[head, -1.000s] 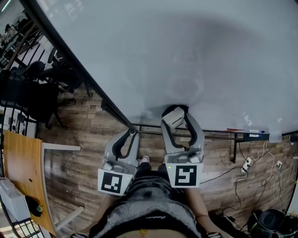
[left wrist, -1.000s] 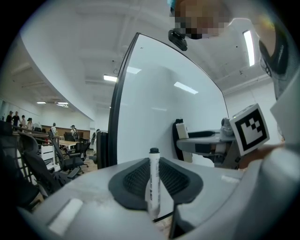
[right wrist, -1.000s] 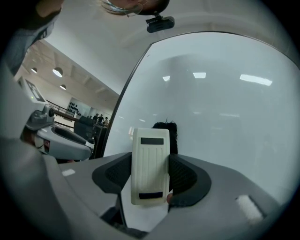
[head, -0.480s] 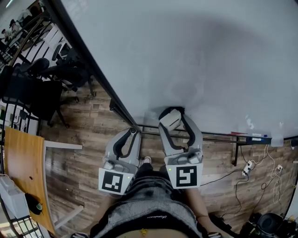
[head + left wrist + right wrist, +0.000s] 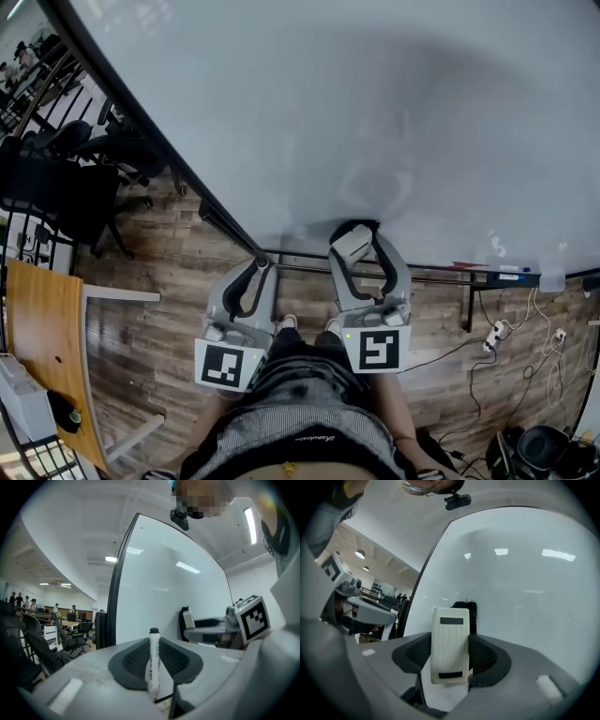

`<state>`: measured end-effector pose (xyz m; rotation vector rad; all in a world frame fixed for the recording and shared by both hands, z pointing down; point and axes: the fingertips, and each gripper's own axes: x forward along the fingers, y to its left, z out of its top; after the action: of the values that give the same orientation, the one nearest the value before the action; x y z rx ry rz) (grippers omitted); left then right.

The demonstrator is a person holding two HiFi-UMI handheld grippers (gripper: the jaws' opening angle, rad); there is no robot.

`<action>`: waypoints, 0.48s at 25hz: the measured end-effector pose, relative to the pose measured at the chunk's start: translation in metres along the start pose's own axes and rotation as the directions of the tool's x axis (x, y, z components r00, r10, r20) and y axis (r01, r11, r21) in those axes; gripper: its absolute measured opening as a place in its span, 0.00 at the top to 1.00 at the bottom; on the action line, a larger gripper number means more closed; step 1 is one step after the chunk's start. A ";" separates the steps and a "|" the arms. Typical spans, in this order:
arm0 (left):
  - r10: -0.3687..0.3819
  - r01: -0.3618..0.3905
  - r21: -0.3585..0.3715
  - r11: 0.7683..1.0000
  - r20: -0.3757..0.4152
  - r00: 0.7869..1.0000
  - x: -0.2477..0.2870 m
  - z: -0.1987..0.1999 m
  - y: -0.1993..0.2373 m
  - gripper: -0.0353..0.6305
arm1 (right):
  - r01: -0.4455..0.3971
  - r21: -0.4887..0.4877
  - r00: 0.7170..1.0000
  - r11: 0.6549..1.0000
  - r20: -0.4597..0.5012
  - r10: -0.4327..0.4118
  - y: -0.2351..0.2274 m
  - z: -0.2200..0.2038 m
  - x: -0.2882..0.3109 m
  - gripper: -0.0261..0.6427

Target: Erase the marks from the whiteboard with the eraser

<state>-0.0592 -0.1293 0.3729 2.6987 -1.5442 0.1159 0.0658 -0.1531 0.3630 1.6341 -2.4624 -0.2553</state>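
Looking at this one, the right gripper [image 5: 361, 234] had its jaws clamped on the eraser [image 5: 352, 242], pinching the white plastic body from both sides. The eraser sat low on the whiteboard [image 5: 375, 94], just above the bottom rail. From the right gripper view the felt side faced the board, though I couldn't say for sure it was pressed on.

The left gripper [image 5: 255, 272] hung lower and to the side, off the board, with its jaws squeezed on a marker [image 5: 153, 663] standing upright between the pads. So it was busy holding that and not part of the wiping, as far as I could judge.

Marks-wise, the board looked mostly clean. All I could make out was a faint greyish smudge [image 5: 375, 183] a bit above the eraser, and it was too washed out to call it ink for certain.

My take on doing this step well: get the felt flat against the board, not tipped on one edge, and press evenly so the eraser doesn't twist in the jaws. Then I'd sweep up through that smudge in overlapping passes, keeping the marker hand well away so nothing new gets drawn.
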 end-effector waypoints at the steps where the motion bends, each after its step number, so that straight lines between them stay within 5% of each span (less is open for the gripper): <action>1: 0.000 0.000 0.001 1.000 -0.001 1.000 0.001 0.000 -0.003 0.83 | 0.001 -0.001 1.000 1.000 -0.010 -0.001 -0.003 -0.004 -0.001 0.58; 12: 0.012 -0.013 -0.027 1.000 -0.030 0.999 0.005 -0.001 -0.025 0.83 | -0.022 -0.020 0.999 1.000 -0.038 0.021 -0.007 -0.010 -0.005 0.58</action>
<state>-0.0354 -0.1204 0.3750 2.6542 -1.5437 0.1344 0.0766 -0.1517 0.3709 1.5889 -2.4396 -0.2441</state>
